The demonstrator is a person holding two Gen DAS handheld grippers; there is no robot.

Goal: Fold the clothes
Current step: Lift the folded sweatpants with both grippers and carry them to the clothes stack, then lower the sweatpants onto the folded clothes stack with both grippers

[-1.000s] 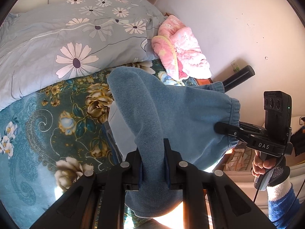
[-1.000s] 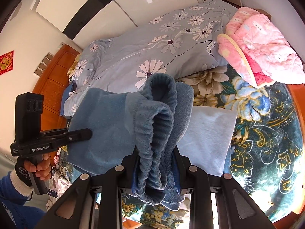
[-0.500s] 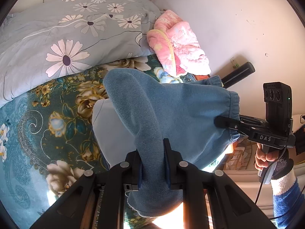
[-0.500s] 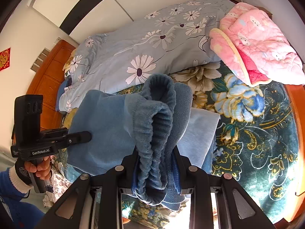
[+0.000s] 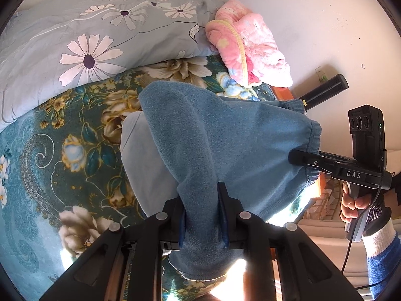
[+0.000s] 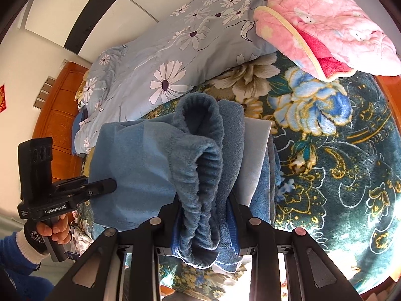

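A blue fleece garment [image 5: 225,138] with an elastic waistband [image 6: 200,150] hangs stretched between both grippers just above the bed. My left gripper [image 5: 201,193] has a fold of it between its pads; its jaws are opening, though the fabric still fills the gap. My right gripper [image 6: 204,200] is shut on the bunched waistband. Each wrist view shows the other tool in a person's hand: the right gripper [image 5: 293,156] clamps the waistband edge, and the left gripper [image 6: 110,184] pinches the far side. A pale folded cloth [image 5: 145,165] lies under the garment.
The bed has a teal floral bedspread [image 5: 50,150]. A light blue daisy quilt [image 5: 87,37] is heaped at the back, and a pink blanket [image 5: 250,42] lies beside the white wall. A wooden headboard [image 6: 57,115] stands at the left.
Both grippers have sunk toward the bed with the garment still stretched between them. The pale cloth below looks closer. The left jaws stand slightly wider.
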